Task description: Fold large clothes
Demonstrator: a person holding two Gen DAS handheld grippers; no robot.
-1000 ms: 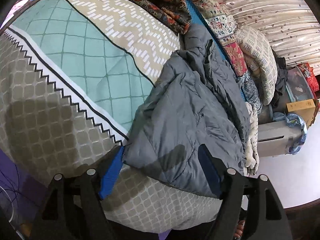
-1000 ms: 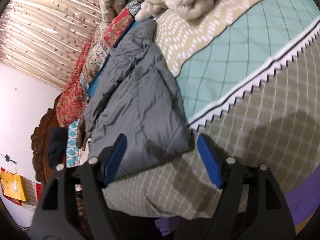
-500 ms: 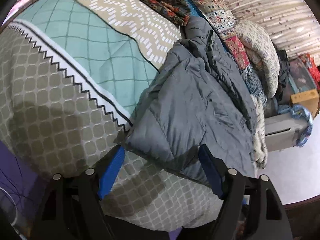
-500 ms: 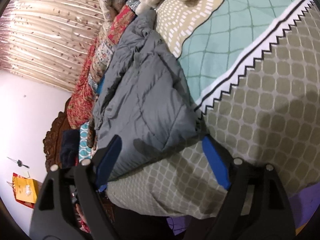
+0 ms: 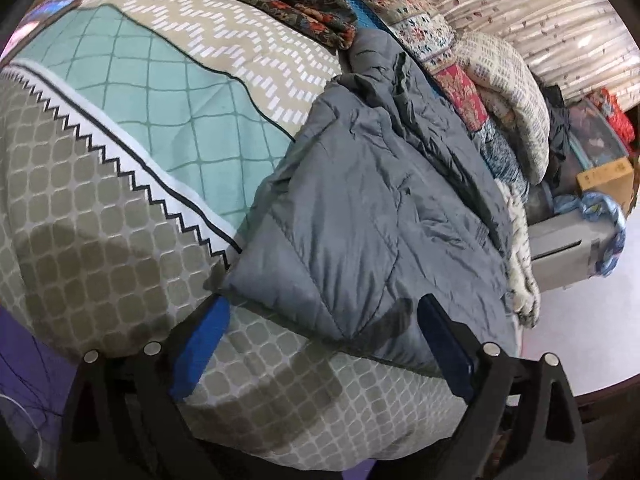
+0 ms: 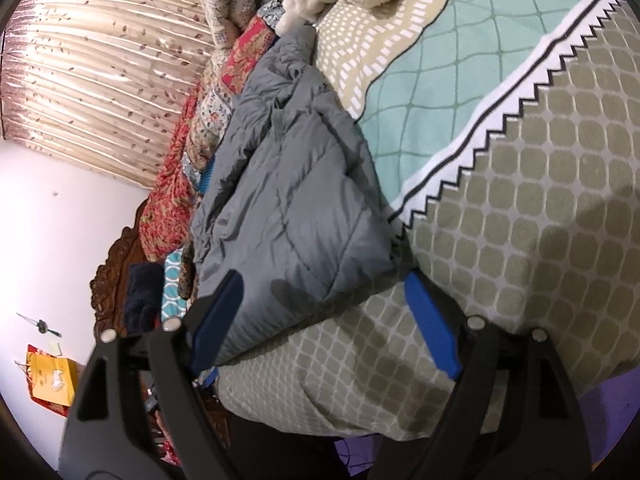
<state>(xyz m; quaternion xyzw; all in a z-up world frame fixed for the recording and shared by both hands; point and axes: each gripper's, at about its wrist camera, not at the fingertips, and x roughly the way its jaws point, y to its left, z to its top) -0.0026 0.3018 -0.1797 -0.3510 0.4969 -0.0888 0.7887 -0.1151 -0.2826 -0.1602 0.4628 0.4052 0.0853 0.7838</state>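
Grey quilted jacket (image 5: pixel 372 216) lies bunched on the bed, along the side where the stacked patterned blankets (image 5: pixel 436 44) run, its near hem reaching almost to the bed's front edge. It rests on the bedspread (image 5: pixel 104 216), overlapping the olive honeycomb band and the teal diamond panel beside the zigzag border.

Compared with a second ago, both cameras have drawn closer to that near hem. In the left wrist view the jacket's corner now sits just ahead of the left claw (image 5: pixel 322 342), between the blue pads rather than beyond them, and the right wrist view shows the same corner filling more of the gap in front of the right claw (image 6: pixel 324 312). The jacket itself looks unchanged in shape and place; only the claws have approached.

Both claws are spread wide and hold nothing; the cloth is near the pads, though whether it touches them I cannot tell.

That reads as an approach to grasp the hem, one claw on each side of the corner, so folding proper seems not yet begun. The padded fabric is thick and slippery-looking, so a shallow pinch may slide off; a deeper bite over the hem would likely hold better.
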